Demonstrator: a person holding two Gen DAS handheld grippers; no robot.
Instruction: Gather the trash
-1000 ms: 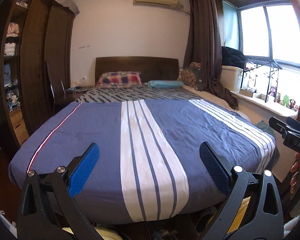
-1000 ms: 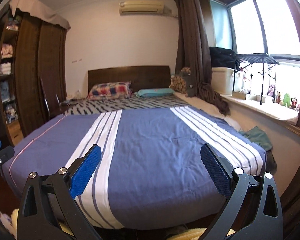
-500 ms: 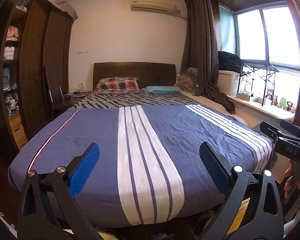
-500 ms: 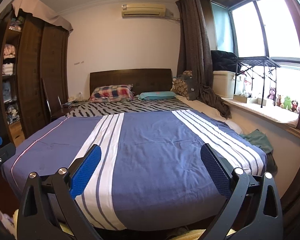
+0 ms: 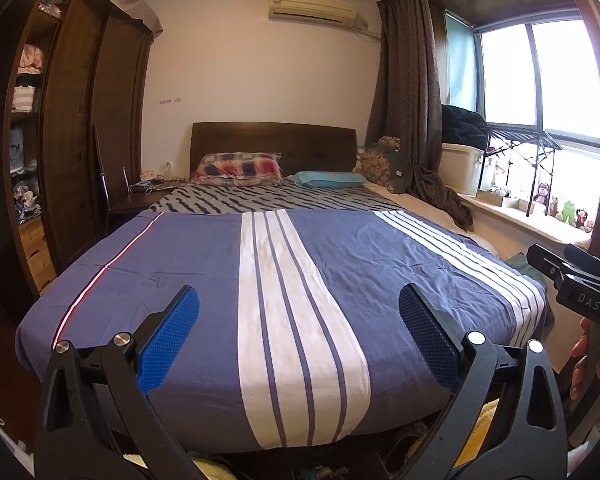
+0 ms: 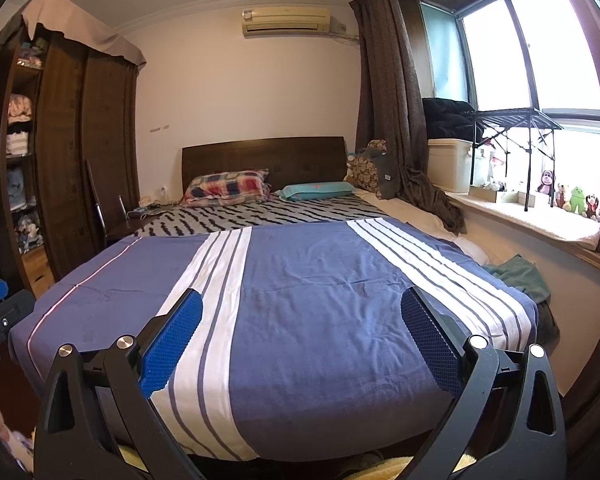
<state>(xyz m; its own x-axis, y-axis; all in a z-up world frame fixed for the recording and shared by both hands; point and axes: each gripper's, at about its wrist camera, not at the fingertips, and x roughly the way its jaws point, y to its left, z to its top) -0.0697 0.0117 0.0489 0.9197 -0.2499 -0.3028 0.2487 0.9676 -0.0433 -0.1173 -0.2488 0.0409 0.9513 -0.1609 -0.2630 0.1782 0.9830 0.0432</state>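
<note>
Blue-padded left gripper [image 5: 299, 300] and right gripper [image 6: 302, 304]: both spread wide, nothing between the jaws, held side by side at the near foot of the bed [image 5: 340, 272]. Trash: none identifiable; clutter under the near bed edge too dark to tell.

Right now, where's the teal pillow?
In both wrist views the teal pillow lies at the head of the bed, right of the plaid pillow, below the headboard.
</note>
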